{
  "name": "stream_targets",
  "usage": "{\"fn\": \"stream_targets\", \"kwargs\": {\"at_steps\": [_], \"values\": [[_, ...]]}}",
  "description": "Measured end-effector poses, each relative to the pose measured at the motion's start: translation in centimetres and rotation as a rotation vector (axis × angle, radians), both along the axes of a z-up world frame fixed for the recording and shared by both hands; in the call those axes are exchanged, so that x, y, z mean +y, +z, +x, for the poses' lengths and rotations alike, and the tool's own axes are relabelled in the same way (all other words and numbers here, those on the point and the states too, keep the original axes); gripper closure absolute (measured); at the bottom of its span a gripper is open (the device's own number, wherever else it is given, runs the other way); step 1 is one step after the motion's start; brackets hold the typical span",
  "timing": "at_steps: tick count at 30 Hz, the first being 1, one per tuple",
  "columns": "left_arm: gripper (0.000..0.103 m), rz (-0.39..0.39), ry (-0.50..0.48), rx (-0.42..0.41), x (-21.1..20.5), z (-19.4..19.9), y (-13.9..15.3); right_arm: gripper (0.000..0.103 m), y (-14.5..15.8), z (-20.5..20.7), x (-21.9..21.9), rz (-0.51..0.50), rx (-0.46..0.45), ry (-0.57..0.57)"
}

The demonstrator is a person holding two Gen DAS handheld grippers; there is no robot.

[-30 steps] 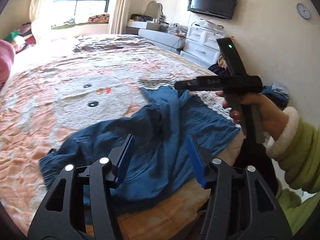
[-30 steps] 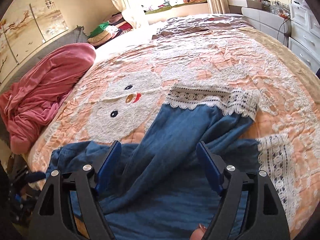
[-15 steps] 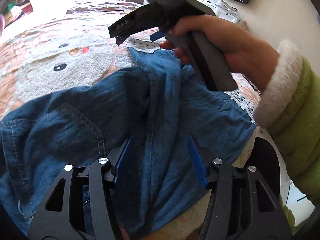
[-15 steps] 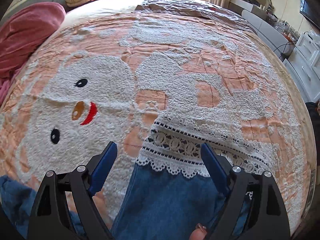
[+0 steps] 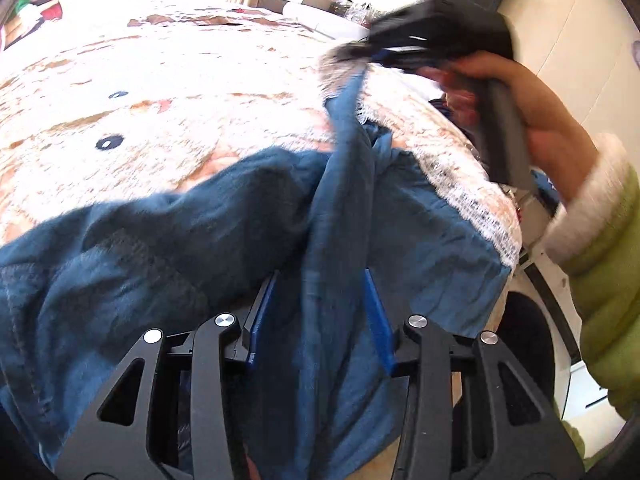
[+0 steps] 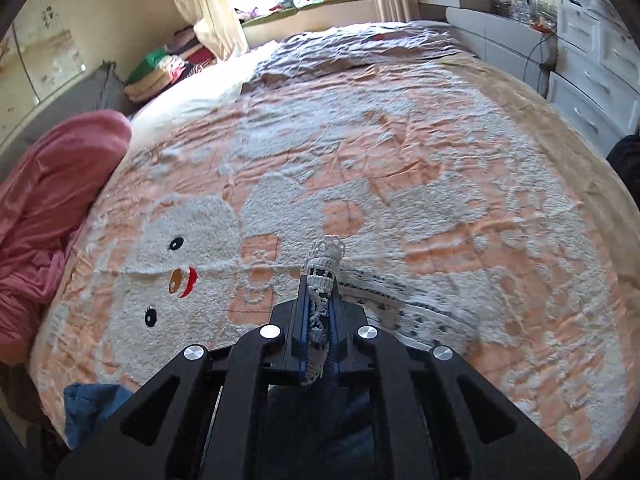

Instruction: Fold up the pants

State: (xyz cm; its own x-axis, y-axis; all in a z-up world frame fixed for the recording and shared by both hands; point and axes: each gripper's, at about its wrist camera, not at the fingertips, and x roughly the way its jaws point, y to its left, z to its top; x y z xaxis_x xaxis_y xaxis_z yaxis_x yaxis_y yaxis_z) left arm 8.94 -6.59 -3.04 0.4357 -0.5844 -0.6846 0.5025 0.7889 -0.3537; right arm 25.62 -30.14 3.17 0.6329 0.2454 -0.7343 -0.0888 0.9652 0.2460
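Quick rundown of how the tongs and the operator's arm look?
Both tongs, left and right, are black linkage frames with silver pivot pins and blue finger pads. The right hand is bare, in a lime-green puffy sleeve with white fleece cuff.

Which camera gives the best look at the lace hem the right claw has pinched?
The right wrist view: the lace hem sits sharp and close, clamped in the shut right claw. The left wrist view shows that pinch only far off and motion-blurred, beyond the denim pants.
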Motion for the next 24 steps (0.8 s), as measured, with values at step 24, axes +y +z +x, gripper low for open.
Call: {"fn": "stream_targets", "kwargs": {"at_steps": [24], "values": [[0.102,0.235,-0.3,-0.301,-1.4,-5.1,1.9,0.096,-6.4,-22.3,-12.8,0.246,0.098,-0.212]]}}
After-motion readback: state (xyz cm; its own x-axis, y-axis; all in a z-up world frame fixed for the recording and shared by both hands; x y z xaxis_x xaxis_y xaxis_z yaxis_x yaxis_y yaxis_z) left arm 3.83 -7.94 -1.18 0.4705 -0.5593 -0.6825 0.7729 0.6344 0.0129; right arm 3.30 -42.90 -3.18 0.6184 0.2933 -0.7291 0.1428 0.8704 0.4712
